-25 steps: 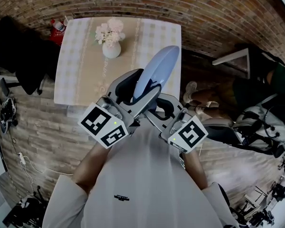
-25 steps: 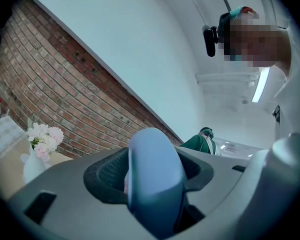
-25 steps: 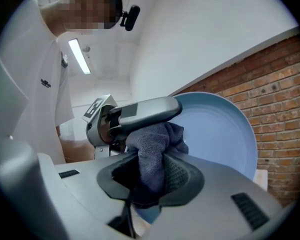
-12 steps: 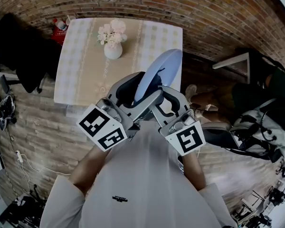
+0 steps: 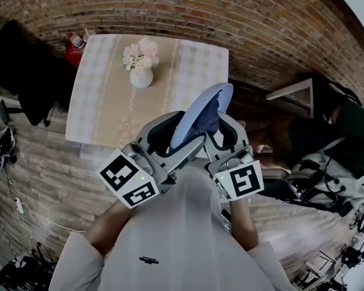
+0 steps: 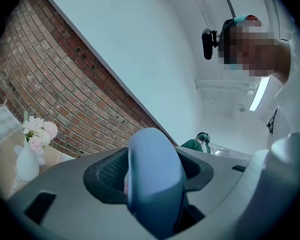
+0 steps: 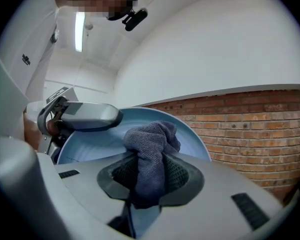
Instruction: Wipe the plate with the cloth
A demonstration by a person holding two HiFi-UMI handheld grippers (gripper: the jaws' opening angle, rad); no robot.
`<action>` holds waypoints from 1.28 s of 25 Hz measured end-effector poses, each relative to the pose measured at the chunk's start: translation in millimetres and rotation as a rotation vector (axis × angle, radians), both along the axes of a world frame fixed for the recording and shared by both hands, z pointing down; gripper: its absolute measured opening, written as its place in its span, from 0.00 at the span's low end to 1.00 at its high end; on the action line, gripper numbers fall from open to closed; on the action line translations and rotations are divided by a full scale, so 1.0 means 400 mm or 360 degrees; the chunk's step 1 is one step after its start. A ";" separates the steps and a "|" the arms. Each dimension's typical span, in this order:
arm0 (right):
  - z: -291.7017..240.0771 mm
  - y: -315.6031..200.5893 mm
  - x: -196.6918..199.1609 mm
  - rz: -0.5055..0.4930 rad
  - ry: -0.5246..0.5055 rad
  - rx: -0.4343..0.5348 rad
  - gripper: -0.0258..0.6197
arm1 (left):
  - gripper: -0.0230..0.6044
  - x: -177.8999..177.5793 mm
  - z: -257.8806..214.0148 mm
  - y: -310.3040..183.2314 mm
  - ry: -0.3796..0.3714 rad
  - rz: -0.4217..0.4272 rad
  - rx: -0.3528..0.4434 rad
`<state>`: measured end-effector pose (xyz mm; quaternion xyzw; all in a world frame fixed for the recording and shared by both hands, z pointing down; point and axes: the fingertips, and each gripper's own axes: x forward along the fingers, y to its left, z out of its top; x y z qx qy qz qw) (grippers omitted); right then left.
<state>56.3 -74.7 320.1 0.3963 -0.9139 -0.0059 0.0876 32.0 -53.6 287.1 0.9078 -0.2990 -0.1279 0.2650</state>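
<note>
Cloth in right hand-held gripper, against plate

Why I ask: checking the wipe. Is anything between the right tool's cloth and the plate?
Nothing visible does. The dark grey terry cloth, clamped in the right tool, lies directly before the pale blue round plate; the left tool grips its rim.

The plate looked smooth and faintly glossy (ceramic or plastic, unclear). Against the plate, the cloth was matt, nubby terry, and the right gripper had a smooth grey plastic shell.
</note>
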 end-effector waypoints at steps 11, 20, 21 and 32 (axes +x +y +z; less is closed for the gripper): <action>0.074 -0.062 0.055 0.0094 0.0045 -0.0171 0.23 | 0.46 -0.016 -0.031 -0.012 0.0017 -0.0019 0.0028; 0.173 -0.070 0.082 0.0142 0.0093 -0.0362 0.23 | 0.46 -0.024 -0.035 -0.023 0.0022 -0.0032 0.0035; 0.182 -0.066 0.082 0.0140 0.0101 -0.0379 0.23 | 0.46 -0.025 -0.036 -0.025 0.0023 -0.0032 0.0035; 0.239 0.019 0.024 0.0018 0.0138 -0.0506 0.23 | 0.46 -0.037 -0.039 -0.043 0.0029 -0.0067 0.0067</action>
